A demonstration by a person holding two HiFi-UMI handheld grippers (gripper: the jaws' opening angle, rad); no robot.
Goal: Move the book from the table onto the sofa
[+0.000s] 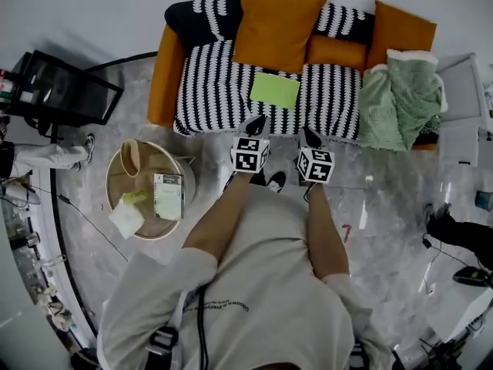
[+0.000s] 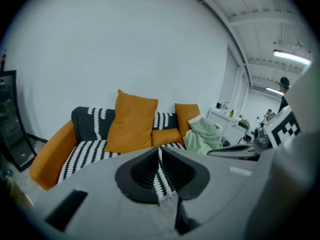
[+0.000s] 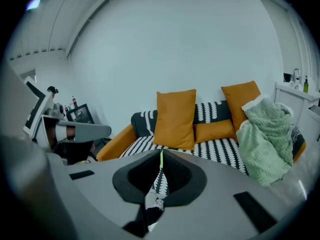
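A light green book (image 1: 275, 89) lies flat on the striped seat of the orange sofa (image 1: 166, 75), just in front of a big orange cushion (image 1: 277, 21). Both grippers hang side by side over the floor at the sofa's front edge, a little short of the book. My left gripper (image 1: 254, 124) is shut with nothing between its jaws, and so is my right gripper (image 1: 310, 136). In the left gripper view the left gripper (image 2: 159, 153) faces the sofa seat. In the right gripper view a thin green sliver of the book (image 3: 161, 159) shows through the slit of the right gripper (image 3: 160, 165).
A round wooden table (image 1: 115, 199) stands at the left with a notebook (image 1: 168, 196) and papers on it. A green blanket (image 1: 400, 99) covers the sofa's right end. A black stand (image 1: 65, 91) is at the far left; a white cabinet (image 1: 462, 106) at the right.
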